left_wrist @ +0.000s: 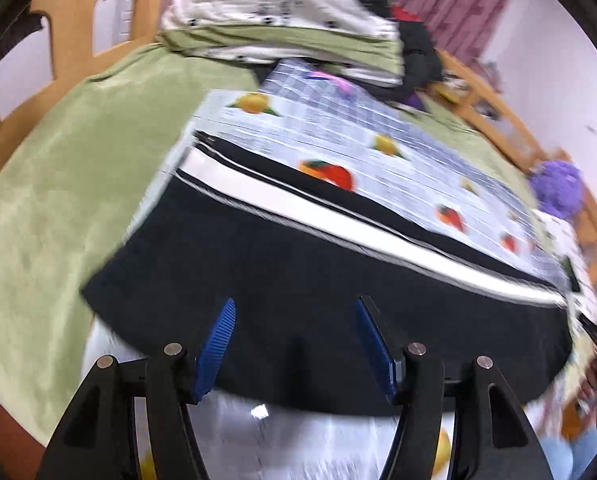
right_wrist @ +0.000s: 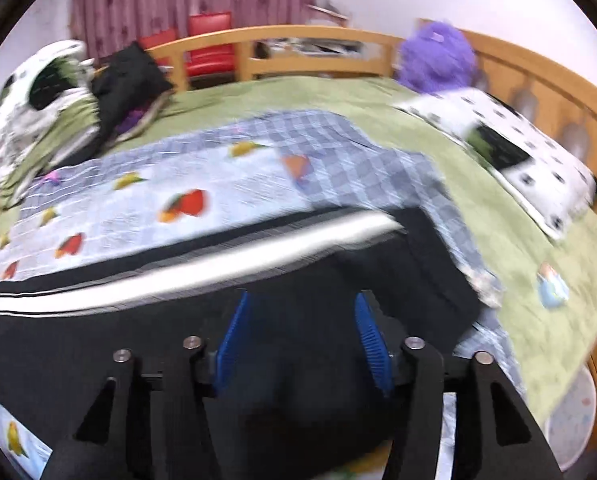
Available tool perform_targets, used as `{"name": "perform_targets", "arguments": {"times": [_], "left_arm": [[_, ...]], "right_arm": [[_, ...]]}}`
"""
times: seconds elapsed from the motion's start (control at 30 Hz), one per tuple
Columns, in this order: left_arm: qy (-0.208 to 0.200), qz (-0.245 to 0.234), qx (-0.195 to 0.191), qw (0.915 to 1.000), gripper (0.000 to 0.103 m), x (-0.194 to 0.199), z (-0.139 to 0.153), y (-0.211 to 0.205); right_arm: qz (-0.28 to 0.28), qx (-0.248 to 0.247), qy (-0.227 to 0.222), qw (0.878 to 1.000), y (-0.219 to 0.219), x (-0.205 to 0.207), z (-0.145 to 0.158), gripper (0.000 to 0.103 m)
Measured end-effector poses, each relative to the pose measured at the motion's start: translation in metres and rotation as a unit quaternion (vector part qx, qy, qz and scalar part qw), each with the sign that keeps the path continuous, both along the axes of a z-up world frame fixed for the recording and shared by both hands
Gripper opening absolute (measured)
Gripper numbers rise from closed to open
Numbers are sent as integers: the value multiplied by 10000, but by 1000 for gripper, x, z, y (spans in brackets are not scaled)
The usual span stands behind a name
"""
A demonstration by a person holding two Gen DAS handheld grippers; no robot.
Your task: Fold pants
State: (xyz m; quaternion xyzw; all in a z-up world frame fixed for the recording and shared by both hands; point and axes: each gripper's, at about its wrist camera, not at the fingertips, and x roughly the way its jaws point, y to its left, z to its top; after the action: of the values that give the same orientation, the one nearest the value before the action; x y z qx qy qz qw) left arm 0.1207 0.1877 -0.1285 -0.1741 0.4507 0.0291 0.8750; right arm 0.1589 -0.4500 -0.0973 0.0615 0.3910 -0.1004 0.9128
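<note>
Over black pants (left_wrist: 298,280), left claw (left_wrist: 294,308) spread, right claw (right_wrist: 302,300) spread

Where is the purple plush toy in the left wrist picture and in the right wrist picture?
Left wrist: the purple plush toy sits at the right edge, against the wooden bed rail.
Right wrist: the purple plush toy sits upper right, in the bed's far corner against the rail, behind a white spotted pillow.
Shared landmark: the white stripe on the black pants, running across both pictures.
</note>
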Motion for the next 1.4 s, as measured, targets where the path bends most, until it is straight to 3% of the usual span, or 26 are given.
{"name": "perform_targets", "arguments": {"times": [0.17,0.43,0.53,0.63,0.77,0.93,0.97,1.07,1.17,1.27,1.4], "left_arm": [[-27,219,12,9998,60,52,-14,19],[-7,816,1071,9909,60,118,-26,52],[164,789,743,9940,58,133,-40,65],[131,817,1032,9912,24,136,-47,65],[-307,837,694,9936,21,119,-37,72],[-335,841,657,9937,22,111,-35,74],[-344,827,659,9938,22,110,-34,74],[-363,805,558,9945,22,108,-32,76],[-433,813,504,9945,22,105,-28,77],[-514,858,501,9937,22,101,-23,78],[-172,954,715,9927,22,115,-42,73]], "right_arm": [[310,87,53,9995,46,42,-13,57],[633,24,199,9978,77,97,-36,57],[874,12,234,9959,82,116,-42,57],[1266,-42,318,9914,91,136,-49,57],[2067,-21,684,9760,110,158,-63,57],[2879,-588,1028,9503,139,169,-83,57],[3015,-676,1189,9436,144,171,-88,54],[3571,-690,1405,9209,153,164,-91,4],[3634,-1061,1287,9166,162,157,-87,2],[3409,-678,644,9354,150,153,-59,2],[3261,-743,936,9378,158,166,-87,3]]}}
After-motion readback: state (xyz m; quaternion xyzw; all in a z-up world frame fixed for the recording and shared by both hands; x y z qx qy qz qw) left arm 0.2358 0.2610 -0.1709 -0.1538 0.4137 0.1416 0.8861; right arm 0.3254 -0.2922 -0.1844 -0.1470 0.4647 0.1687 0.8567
